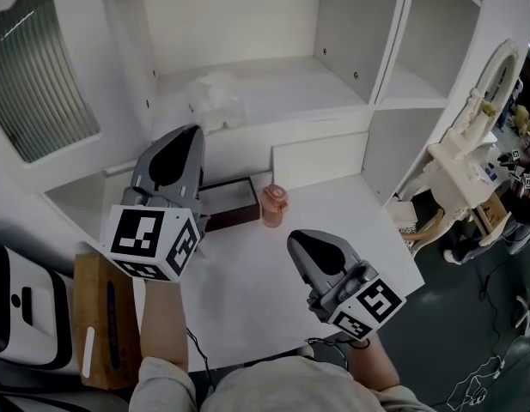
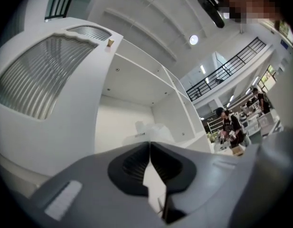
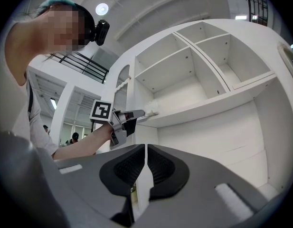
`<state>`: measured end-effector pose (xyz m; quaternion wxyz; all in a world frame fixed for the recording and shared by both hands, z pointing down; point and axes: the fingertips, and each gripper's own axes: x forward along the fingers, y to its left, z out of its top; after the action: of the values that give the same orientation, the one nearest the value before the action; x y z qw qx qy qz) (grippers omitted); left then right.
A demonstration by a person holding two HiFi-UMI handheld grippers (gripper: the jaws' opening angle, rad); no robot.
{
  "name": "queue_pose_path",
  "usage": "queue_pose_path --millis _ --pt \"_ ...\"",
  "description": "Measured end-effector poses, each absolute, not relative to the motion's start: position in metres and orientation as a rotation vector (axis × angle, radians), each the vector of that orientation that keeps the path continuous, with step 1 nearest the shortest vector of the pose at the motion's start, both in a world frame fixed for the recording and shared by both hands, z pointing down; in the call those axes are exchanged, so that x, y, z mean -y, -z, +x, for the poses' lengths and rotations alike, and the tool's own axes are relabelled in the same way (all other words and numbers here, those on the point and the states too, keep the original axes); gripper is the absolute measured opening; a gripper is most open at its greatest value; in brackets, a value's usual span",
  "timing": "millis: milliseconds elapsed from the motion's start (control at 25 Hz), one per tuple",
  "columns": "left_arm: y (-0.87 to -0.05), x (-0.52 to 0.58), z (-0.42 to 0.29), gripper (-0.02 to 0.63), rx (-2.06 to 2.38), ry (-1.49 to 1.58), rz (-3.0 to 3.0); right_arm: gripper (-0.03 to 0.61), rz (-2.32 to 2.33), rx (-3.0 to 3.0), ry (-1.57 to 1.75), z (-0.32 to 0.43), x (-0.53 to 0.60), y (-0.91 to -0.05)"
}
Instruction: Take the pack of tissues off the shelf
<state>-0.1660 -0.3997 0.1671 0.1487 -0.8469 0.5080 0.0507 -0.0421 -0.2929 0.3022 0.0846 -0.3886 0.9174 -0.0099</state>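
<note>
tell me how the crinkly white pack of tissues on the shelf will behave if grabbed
The crinkly white plastic pack of tissues looks soft and rumpled, so it will probably squash and flop rather than stay stiff. It seems light for its bulk, so a push would likely slide it along the white shelf.

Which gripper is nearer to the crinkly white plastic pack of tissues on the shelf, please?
Left. The left gripper reaches up to the pack of tissues; the right gripper hangs back over the white table.
</note>
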Motion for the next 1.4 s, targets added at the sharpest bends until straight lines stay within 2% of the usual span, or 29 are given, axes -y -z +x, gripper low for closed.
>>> queue_pose_path --millis 800,1400 --pt "-0.167 0.313 -0.185 0.0 -1.531 -0.155 -2.322 0.014 -0.924 -2.813 0.066 -0.062 0.276 -0.301" --pt "-0.221 0.264 -0.213 0.0 -1.702 -0.056 -2.311 0.014 -0.745 -2.889 0.107 -0.095 0.259 -0.309"
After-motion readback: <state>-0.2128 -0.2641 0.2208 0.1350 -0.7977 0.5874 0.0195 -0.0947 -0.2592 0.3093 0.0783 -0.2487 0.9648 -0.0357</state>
